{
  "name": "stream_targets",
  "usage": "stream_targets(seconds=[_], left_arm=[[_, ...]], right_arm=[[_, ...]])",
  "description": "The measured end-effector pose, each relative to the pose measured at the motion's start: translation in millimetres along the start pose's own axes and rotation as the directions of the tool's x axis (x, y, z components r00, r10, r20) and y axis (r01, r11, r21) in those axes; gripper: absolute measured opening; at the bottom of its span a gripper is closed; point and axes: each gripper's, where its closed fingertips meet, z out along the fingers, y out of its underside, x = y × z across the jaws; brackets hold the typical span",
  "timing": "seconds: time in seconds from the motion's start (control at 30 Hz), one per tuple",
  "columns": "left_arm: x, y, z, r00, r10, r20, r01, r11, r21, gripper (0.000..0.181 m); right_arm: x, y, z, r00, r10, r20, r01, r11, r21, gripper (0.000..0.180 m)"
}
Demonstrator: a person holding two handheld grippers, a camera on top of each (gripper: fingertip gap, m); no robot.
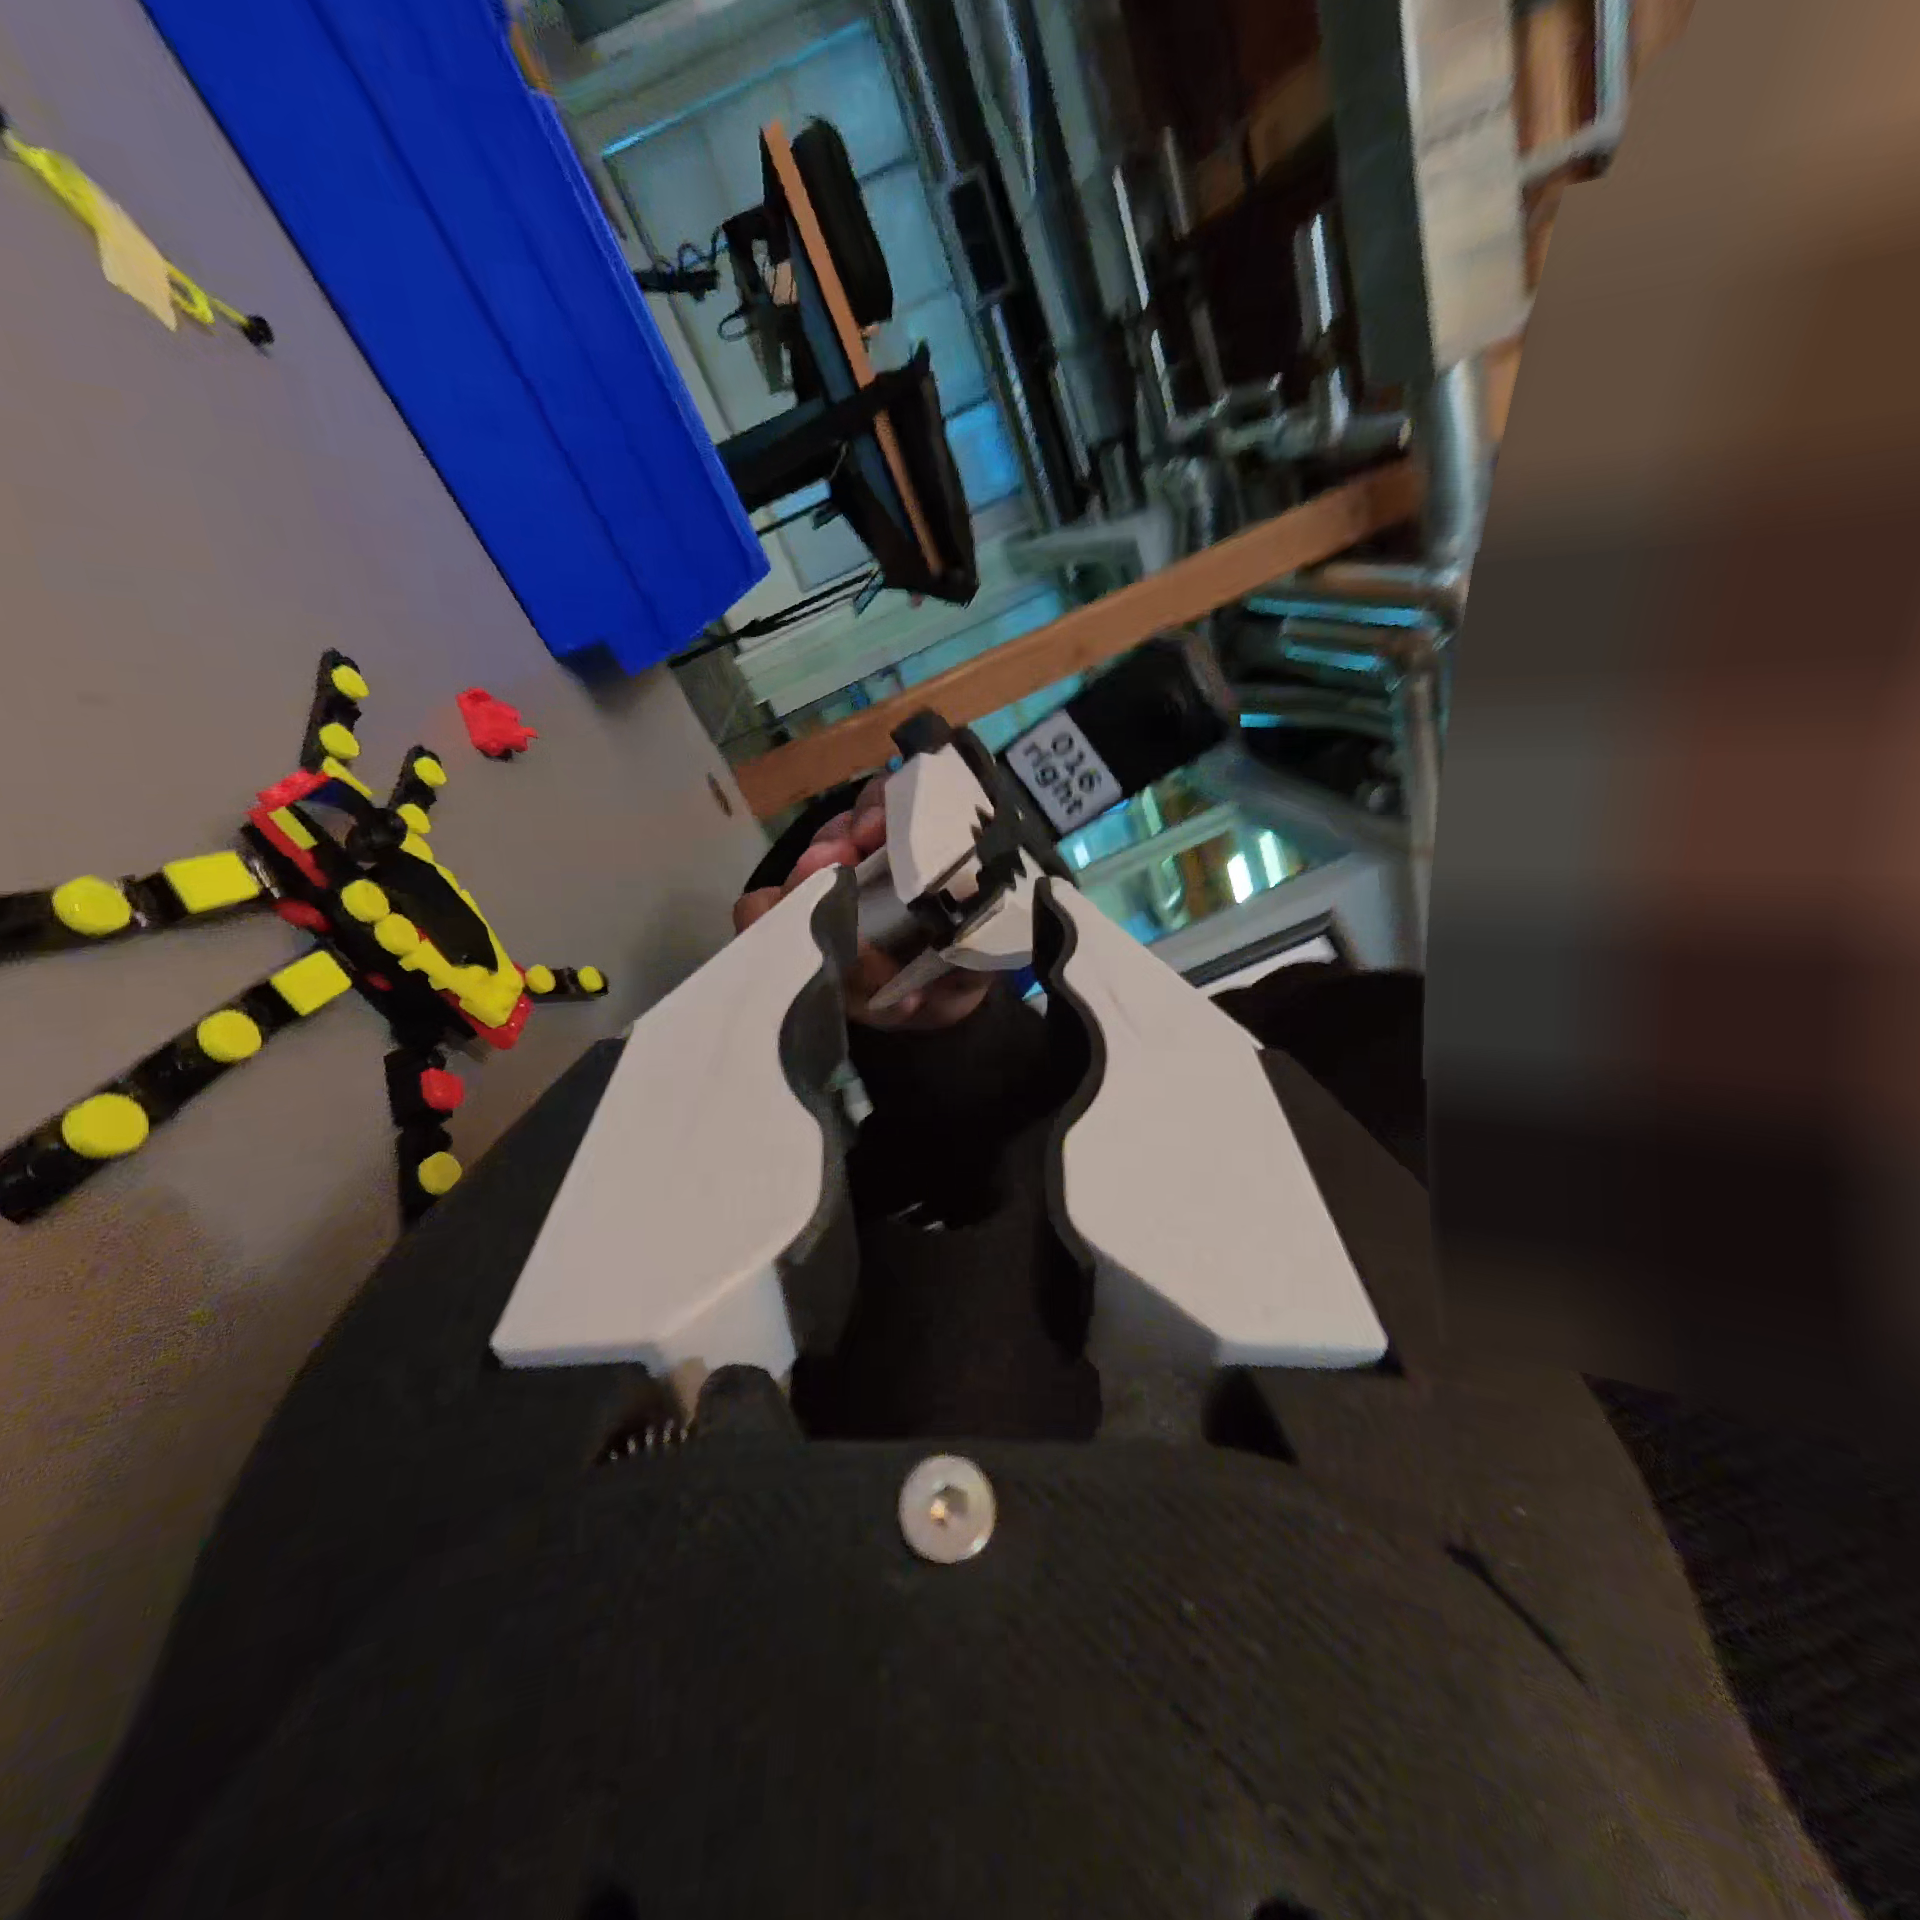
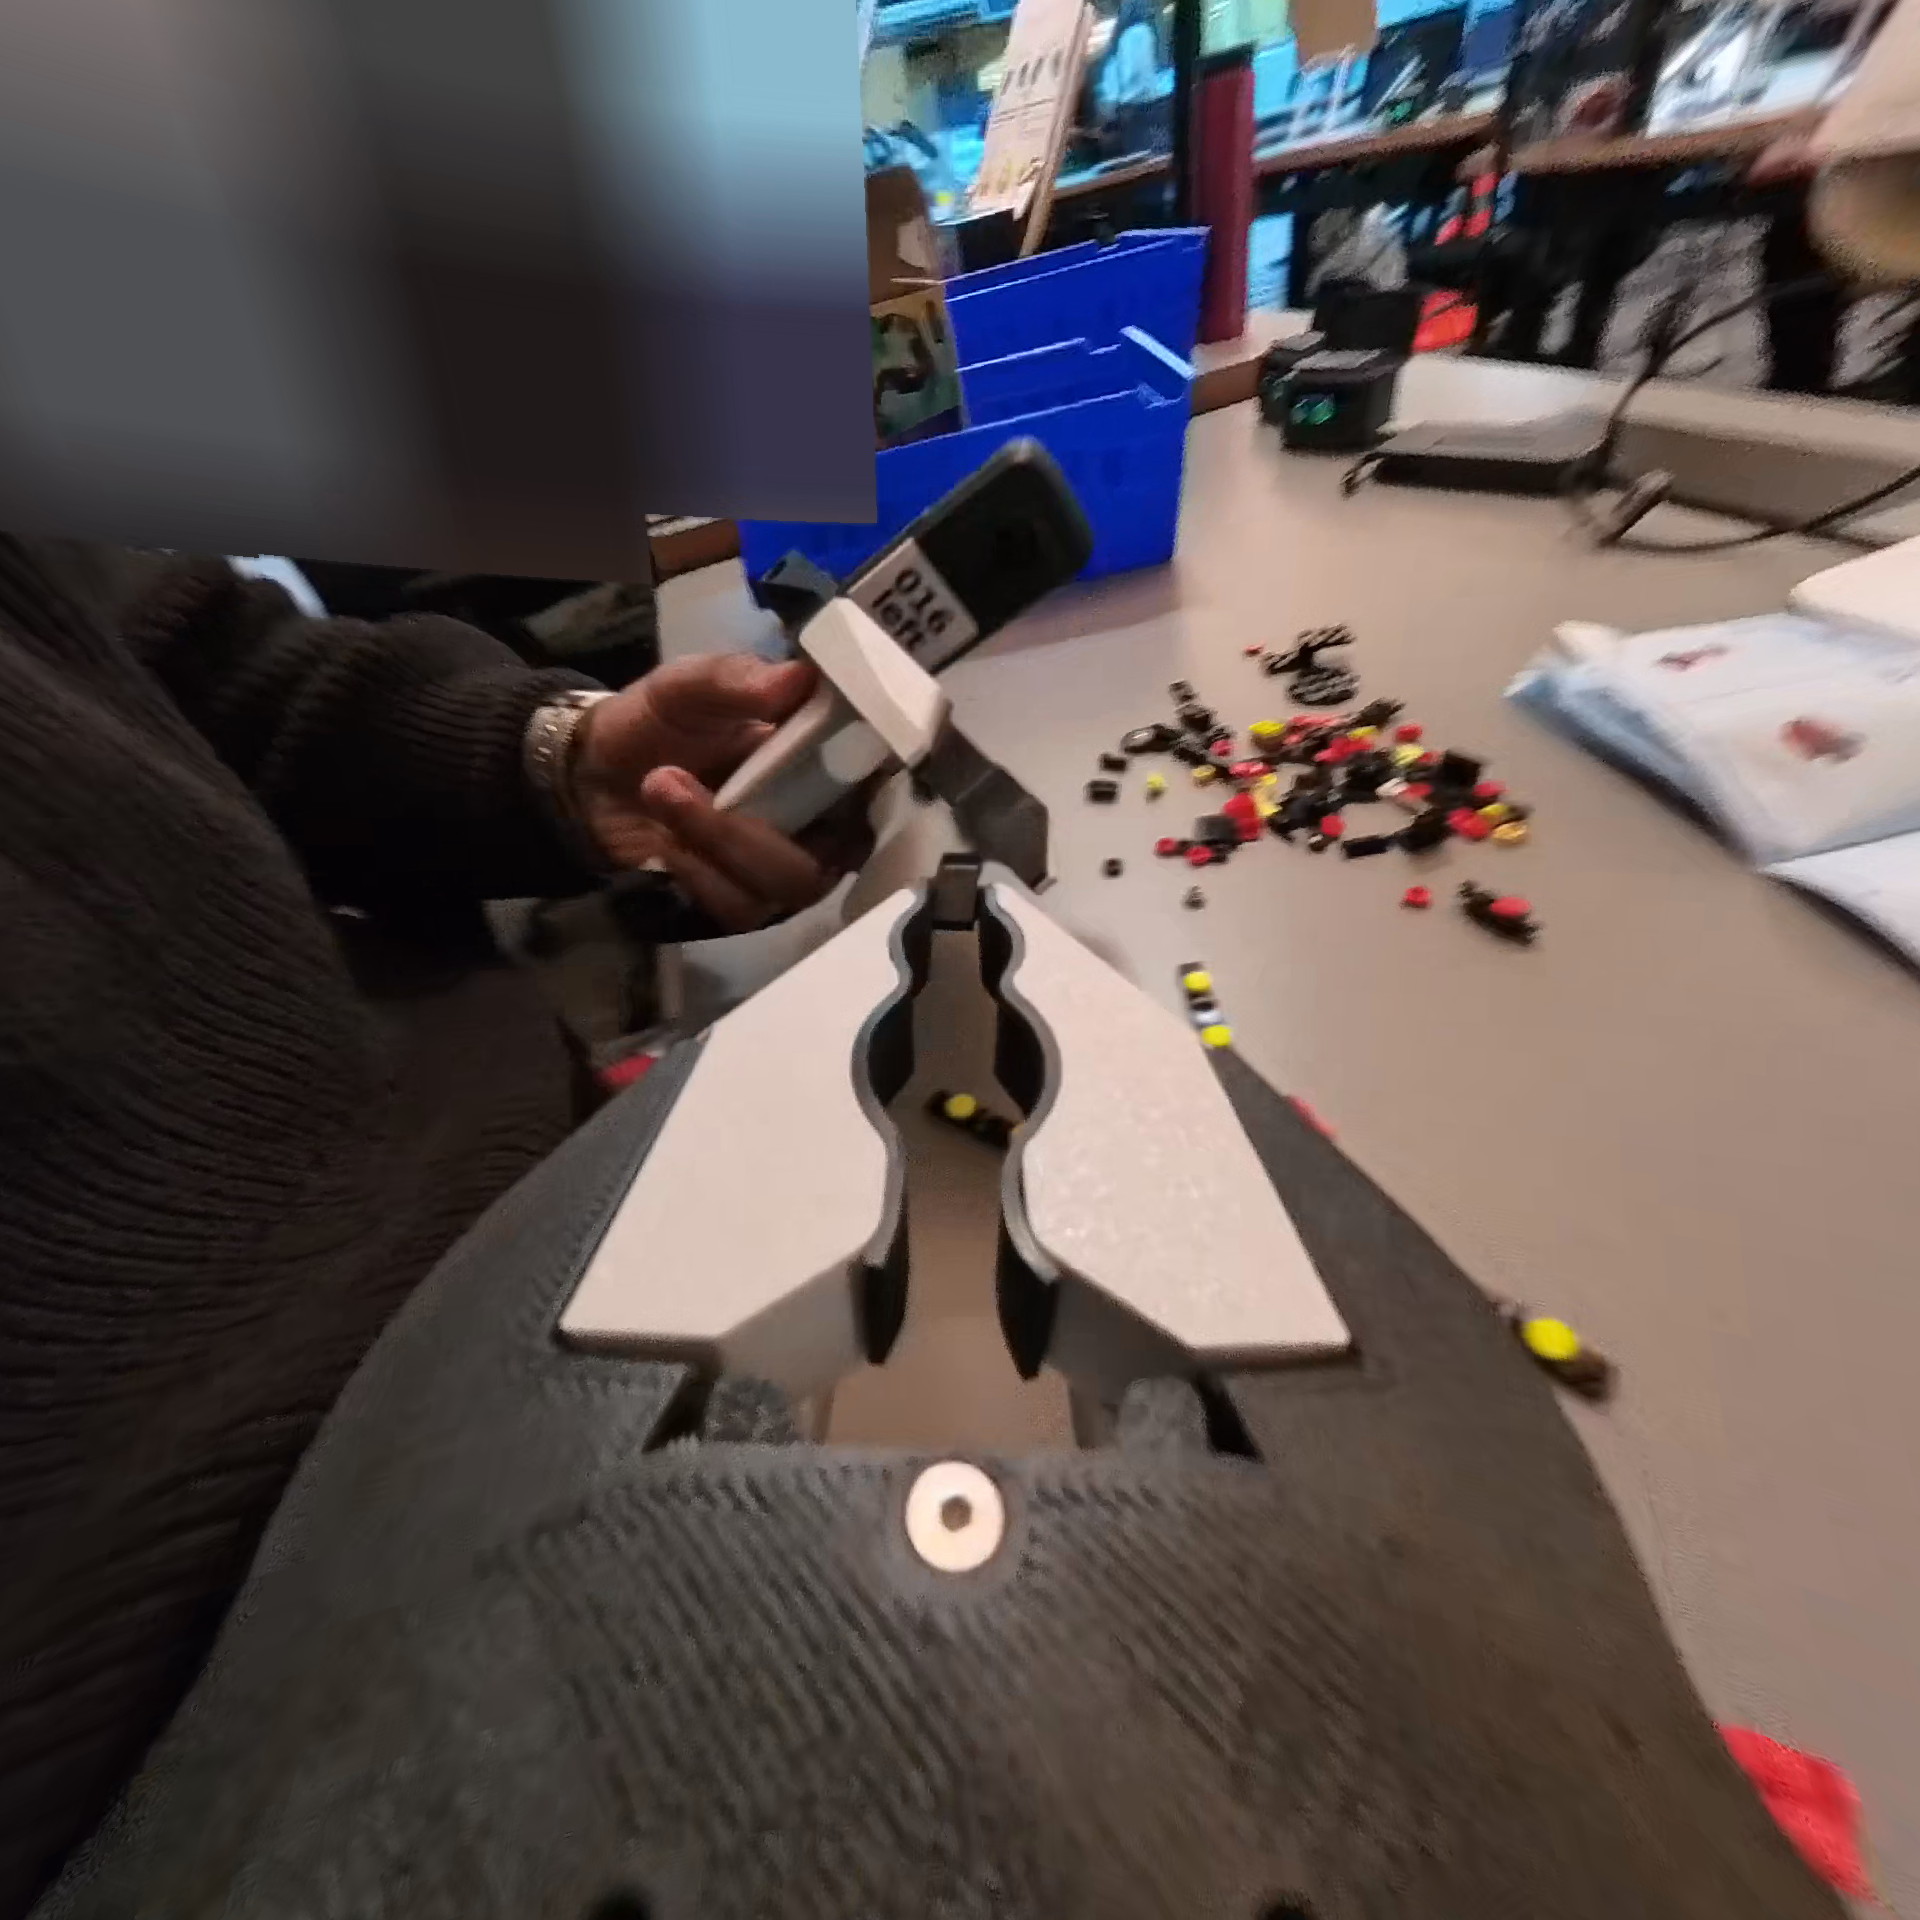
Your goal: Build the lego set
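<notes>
The black, yellow and red lego model point(image 1: 364, 914) lies on the grey table point(image 1: 208, 520) to the left of my left gripper point(image 1: 945, 899). The left gripper is open and empty, held above the table edge. My right gripper point(image 2: 956, 906) is shut on a small black piece point(image 2: 957, 878) at its fingertips. The two grippers point at each other, tips close together. The right gripper shows beyond the left fingers in the left wrist view point(image 1: 940, 862). The left gripper shows in the right wrist view point(image 2: 883, 707), held by a hand point(image 2: 686, 769). Black and yellow parts of the model point(image 2: 1200, 1003) show beneath the right gripper.
A pile of loose black, red and yellow pieces point(image 2: 1330, 779) lies farther out on the table. An instruction booklet point(image 2: 1766, 748) lies to its right. Blue bins point(image 2: 1070, 416) stand at the back. A lone red piece point(image 1: 494, 722) lies beside the model.
</notes>
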Motion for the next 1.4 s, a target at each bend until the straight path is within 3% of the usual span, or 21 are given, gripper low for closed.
stream_targets(seconds=[0.03, 0.27, 0.73, 1.2, 1.33, 1.4], left_arm=[[0.8, 3.8, 1.5, 0.999, 0.048, 0.019, -0.048, 0.998, -0.029, 0.032], [2.5, 18.4, 8.5, 0.977, 0.203, 0.062, -0.194, 0.973, -0.122, 0.029], [-0.9, 3.5, 2.5, 0.973, 0.21, 0.097, -0.206, 0.977, -0.049, 0.023], [-2.1, -9.8, -4.0, 0.956, 0.252, 0.152, -0.256, 0.967, 0.011, 0.021], [1.0, -15.1, -9.8, 0.933, 0.302, 0.194, -0.309, 0.951, 0.004, 0.022], [1.3, -27.1, -26.2, 0.881, 0.391, 0.267, -0.4, 0.916, -0.025, 0.024]], right_arm=[[-2.5, 1.9, 0.1, 0.998, 0.057, 0.04, -0.057, 0.998, -0.001, 0.007], [-3.7, 0.7, -5.9, 0.941, 0.289, 0.176, -0.296, 0.955, 0.014, 0.006], [5.4, 4.6, -7.7, 0.945, 0.291, 0.151, -0.295, 0.955, 0.008, 0.006], [29.5, 6.0, -13.4, 0.952, 0.298, 0.062, -0.301, 0.953, 0.043, 0.006], [49.5, 15.5, -9.4, 0.964, 0.256, -0.066, -0.257, 0.966, 0.001, 0.006], [63.6, 20.1, -7.6, 0.967, 0.207, -0.146, -0.213, 0.976, -0.031, 0.006]])
